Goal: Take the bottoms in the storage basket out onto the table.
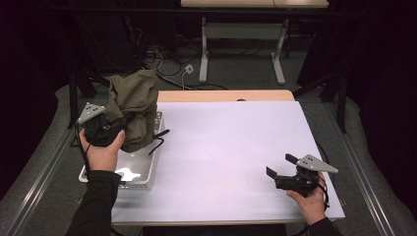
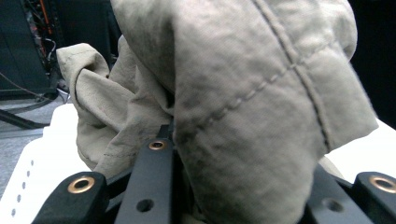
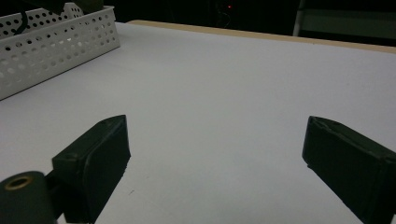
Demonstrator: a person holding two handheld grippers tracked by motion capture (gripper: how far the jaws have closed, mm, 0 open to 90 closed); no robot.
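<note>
The olive-green garment [image 1: 134, 105] hangs bunched above the white perforated basket [image 1: 147, 173] at the left edge of the desk [image 1: 231, 147], its lower folds and a black drawstring drooping toward the basket's far end. It is held up by the left gripper [image 1: 114, 129], whose fingers [image 2: 154, 182] are clamped on a thick wad of the cloth; in the left gripper view the stitched fabric bulges out between and over them, which suggests a grab at whatever fold came to hand rather than at a hem or corner. Lifted this way, the garment looks to be coming out of the basket and clear of its wall before being brought onto the open sheet.

The right gripper [image 1: 279, 166] rests low near the desk's right front corner, well apart from the cloth. Its fingers [image 3: 95, 158] stand wide open with nothing between them, pointed across the bare white surface toward the basket, probably waiting to take a second hold once the garment comes within reach.
</note>
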